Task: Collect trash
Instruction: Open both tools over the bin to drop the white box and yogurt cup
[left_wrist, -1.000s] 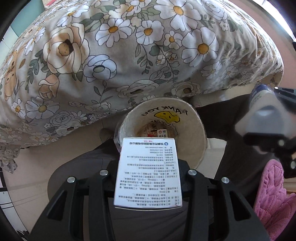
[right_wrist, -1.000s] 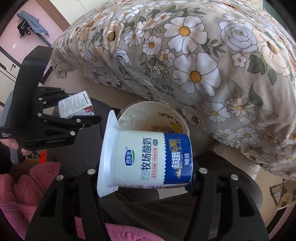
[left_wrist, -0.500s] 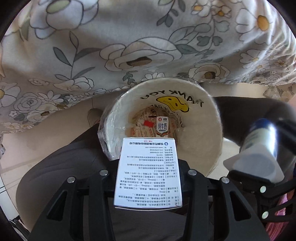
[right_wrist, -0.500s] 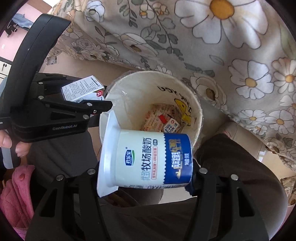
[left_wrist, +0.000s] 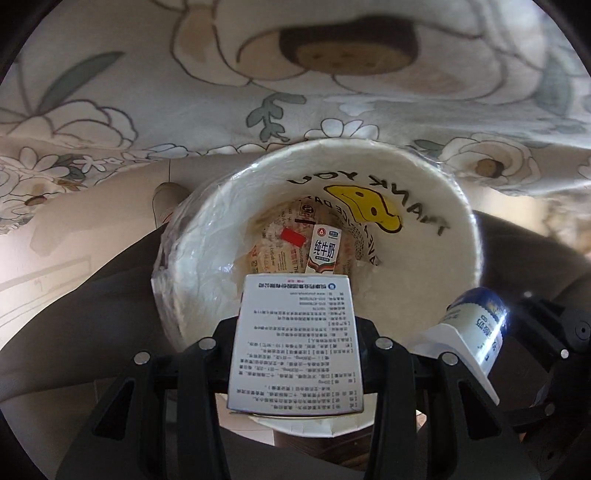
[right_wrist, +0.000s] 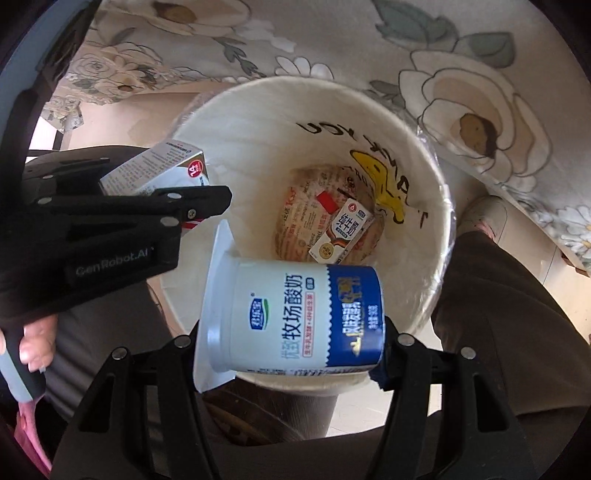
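Two pieces of trash hang over the bin (right_wrist: 436, 236): a box (left_wrist: 295, 343) clamped in the left gripper (left_wrist: 295, 354) and a yogurt cup (right_wrist: 295, 317) clamped sideways in the right gripper (right_wrist: 291, 343). Both sit just above the near rim, pointed steeply down at a carton (right_wrist: 341, 232) and wrapper (right_wrist: 303, 214) already inside. The step looks like the drop. Next, each jaw pair needs to open with its load clear of the rim and of the other gripper.

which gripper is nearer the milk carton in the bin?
Hard to call. The left gripper and right gripper both hover over the bin rim, above the milk carton.
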